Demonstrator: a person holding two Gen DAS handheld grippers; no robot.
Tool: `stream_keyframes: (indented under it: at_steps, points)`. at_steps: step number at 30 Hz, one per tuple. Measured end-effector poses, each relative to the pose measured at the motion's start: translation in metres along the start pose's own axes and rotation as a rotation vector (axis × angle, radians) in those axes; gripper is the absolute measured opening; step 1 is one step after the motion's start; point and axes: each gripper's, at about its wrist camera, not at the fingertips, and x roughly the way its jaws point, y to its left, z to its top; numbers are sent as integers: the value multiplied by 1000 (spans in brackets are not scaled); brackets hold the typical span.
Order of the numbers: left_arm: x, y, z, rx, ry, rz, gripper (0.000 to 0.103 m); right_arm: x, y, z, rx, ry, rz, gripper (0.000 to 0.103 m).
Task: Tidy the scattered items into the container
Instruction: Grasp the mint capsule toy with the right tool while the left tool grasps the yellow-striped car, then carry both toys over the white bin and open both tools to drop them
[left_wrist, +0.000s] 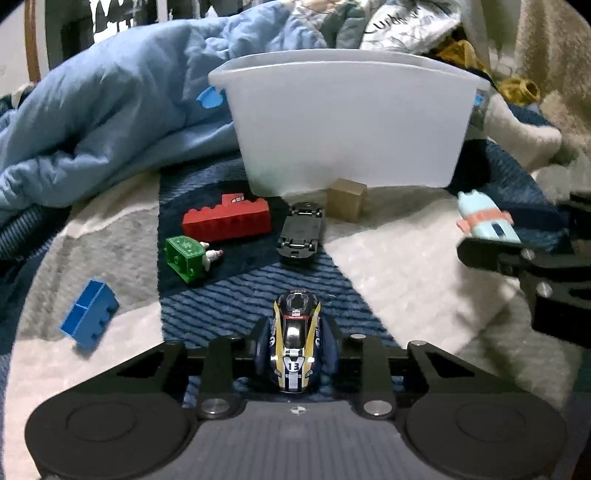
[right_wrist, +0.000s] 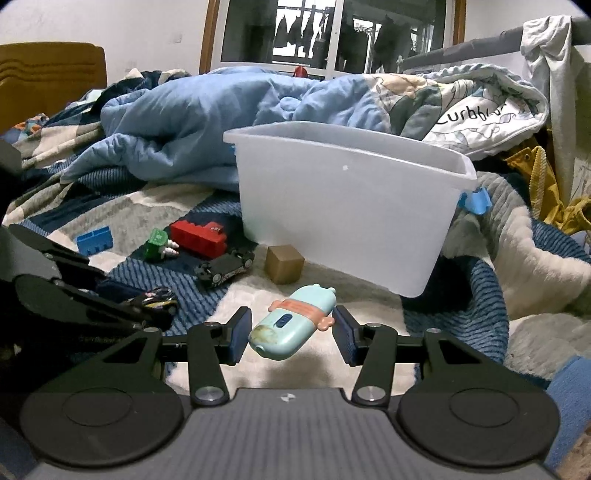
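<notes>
The tidying looks barely begun. The bin (right_wrist: 343, 206) stands mid-bed, its inside hidden from both views, so nothing can be counted as stowed. The left claw (left_wrist: 295, 350) is closed on a race car (left_wrist: 294, 347), low over the blanket. The right claw (right_wrist: 291, 332) stands half open around a blue toy (right_wrist: 291, 325), the pads apart from it.

Loose in front of the bin lie a red brick (left_wrist: 227, 221), green brick (left_wrist: 185, 258), blue brick (left_wrist: 89, 314), an overturned car (left_wrist: 300, 232) and a wooden cube (left_wrist: 346, 199).

The bed carries a patchwork blanket (left_wrist: 388, 258) and rumpled quilt (right_wrist: 192, 122); a window (right_wrist: 328, 33) is behind.
</notes>
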Motion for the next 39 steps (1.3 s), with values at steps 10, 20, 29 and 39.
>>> stream_keyframes:
  at_steps: [10,20,29,39]
  points:
    - [-28,-9,43,0,-104,19,34,-13,-14,32,-10,-99,-29,52]
    - [-43,-11,118,-11,-222,16,34,-15,-48,87,22,-230,-79,52]
    - [-10,-19,172,-28,-246,-5,34,16,-83,117,58,-238,-113,52]
    - [46,-16,198,-56,-186,14,34,60,-106,115,104,-133,-82,52]
